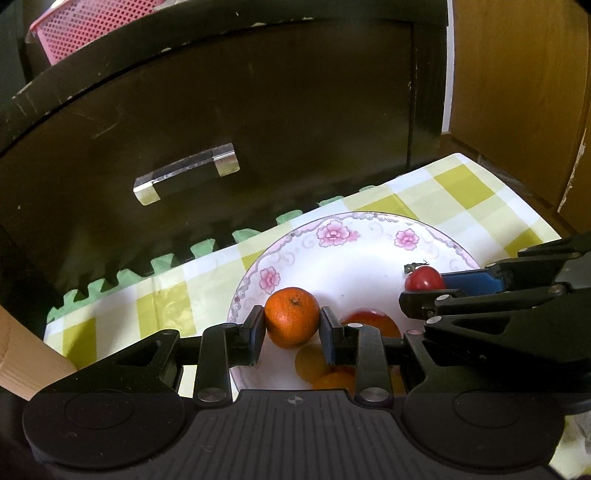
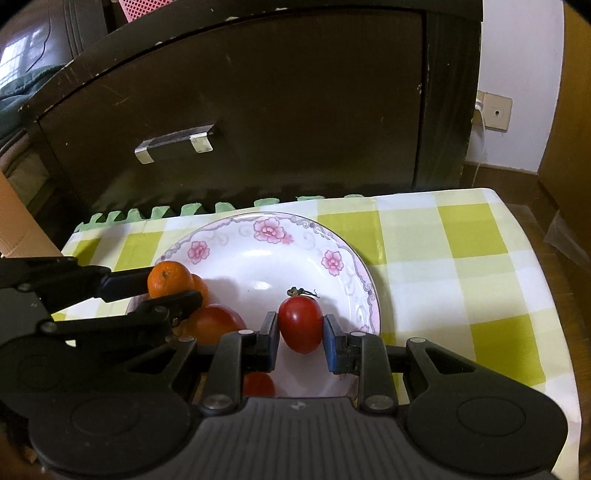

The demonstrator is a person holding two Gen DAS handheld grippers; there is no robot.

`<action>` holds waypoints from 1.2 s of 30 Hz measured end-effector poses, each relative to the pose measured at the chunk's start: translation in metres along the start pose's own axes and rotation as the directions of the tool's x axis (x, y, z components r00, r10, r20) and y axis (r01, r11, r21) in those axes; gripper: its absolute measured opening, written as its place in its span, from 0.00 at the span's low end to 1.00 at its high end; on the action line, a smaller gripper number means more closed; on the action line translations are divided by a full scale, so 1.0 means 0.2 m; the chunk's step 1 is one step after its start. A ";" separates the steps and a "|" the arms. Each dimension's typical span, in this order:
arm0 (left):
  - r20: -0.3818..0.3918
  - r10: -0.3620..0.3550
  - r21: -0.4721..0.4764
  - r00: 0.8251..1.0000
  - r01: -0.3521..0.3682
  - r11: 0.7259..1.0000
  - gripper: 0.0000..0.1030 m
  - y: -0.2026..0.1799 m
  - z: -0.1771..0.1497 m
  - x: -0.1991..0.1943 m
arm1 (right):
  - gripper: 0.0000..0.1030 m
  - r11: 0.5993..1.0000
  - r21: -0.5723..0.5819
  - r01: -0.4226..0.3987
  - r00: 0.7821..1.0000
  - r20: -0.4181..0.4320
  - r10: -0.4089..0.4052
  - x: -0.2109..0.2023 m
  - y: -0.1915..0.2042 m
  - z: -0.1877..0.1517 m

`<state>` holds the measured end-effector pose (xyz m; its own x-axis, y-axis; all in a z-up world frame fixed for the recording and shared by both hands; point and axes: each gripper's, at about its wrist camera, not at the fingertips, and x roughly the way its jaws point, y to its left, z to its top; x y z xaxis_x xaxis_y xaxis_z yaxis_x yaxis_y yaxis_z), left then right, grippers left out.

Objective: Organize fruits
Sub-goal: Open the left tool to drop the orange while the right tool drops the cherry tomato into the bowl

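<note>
Two grips on: my left gripper (image 1: pixel 292 325) clamps the orange (image 1: pixel 291 316), right gripper (image 2: pixel 301 334) pinches the tomato (image 2: pixel 300 324) over the plate (image 2: pixel 258 258).

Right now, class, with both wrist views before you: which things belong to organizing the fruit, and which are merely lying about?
Part of the job:
- orange in the left hand-held gripper
- small red tomato in the right hand-held gripper
- floral plate with more fruit

Just lying about:
- dark cabinet
- pink basket
- wall socket
- checked cloth
</note>
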<state>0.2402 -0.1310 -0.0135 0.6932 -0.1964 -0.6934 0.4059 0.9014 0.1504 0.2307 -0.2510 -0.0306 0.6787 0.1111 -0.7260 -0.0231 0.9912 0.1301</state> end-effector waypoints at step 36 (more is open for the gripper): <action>0.018 0.038 -0.001 0.999 -0.038 0.999 0.49 0.04 0.00 -0.08 | 0.27 0.999 -0.019 0.029 0.999 0.018 -0.029 -0.04 0.05 0.01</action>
<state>0.2322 -0.1212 -0.0014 0.7183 -0.1691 -0.6748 0.3787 0.9087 0.1754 0.2259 -0.2427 -0.0230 0.6918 0.0815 -0.7174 -0.0175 0.9952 0.0962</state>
